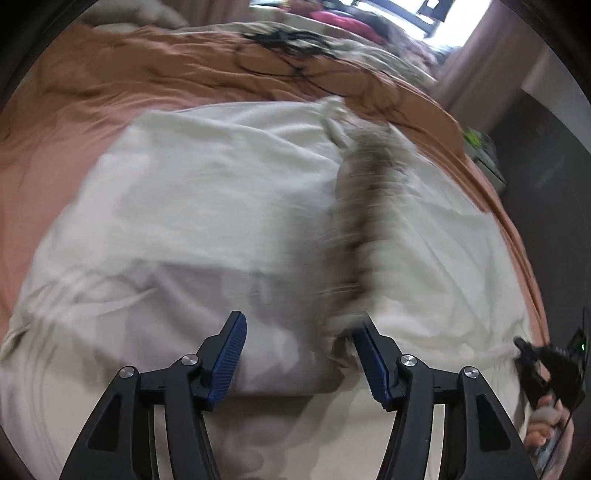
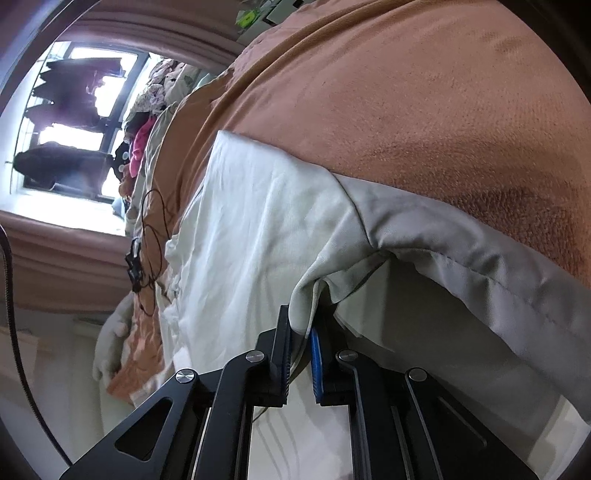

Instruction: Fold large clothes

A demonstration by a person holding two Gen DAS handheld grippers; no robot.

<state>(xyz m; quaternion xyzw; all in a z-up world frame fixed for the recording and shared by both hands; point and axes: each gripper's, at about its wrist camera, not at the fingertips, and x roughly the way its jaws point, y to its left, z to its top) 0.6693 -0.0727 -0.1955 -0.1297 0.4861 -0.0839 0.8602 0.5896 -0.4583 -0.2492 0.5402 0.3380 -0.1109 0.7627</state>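
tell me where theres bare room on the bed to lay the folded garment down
Bare orange blanket lies left of and beyond the white garment, up to the black cable. Past the cable it is crowded with piled clothes near the window. The right gripper grips the garment's edge; the left gripper is open above it.

An orange-brown blanket [image 1: 110, 96] is spread over the bed, and a tangle of black cable [image 1: 284, 40] is laid on it toward the far edge. Beyond that edge a pile of mixed clothes with a pink piece [image 2: 138, 146] is heaped below a bright window [image 2: 77, 122], which is framed by dusty-pink curtains [image 2: 66, 254]. A yellow-green object [image 1: 474, 137] is seen off the bed's right edge
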